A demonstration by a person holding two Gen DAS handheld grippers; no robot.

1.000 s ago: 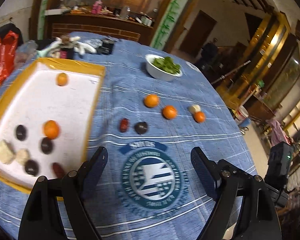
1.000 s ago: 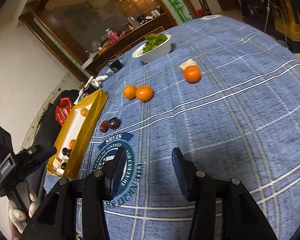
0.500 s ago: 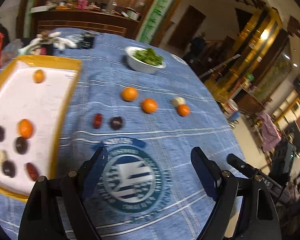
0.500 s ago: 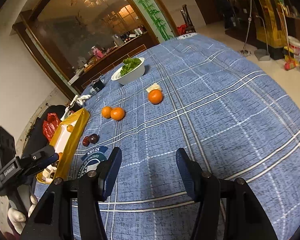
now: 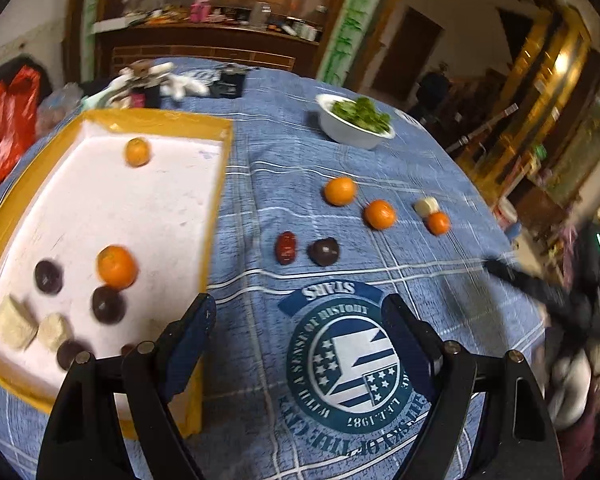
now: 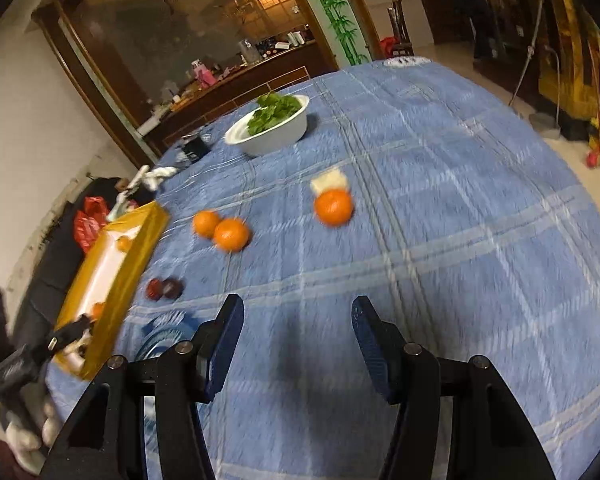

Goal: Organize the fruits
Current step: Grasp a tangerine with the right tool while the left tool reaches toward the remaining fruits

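left tool (image 5: 296,316) agape, empty | right tool (image 6: 296,320) agape, empty | bowl (image 6: 284,132) beyond oranges (image 6: 334,208)

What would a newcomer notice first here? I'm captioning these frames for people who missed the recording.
A yellow-rimmed tray at the left, already holding oranges, dark fruits and pale cubes. On the blue cloth to its right lie three loose oranges, a red fruit and a dark one. Beyond them, a white bowl of greens.

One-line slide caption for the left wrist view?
Open left gripper above blue tablecloth; tray holds some fruit, three oranges remain outside.
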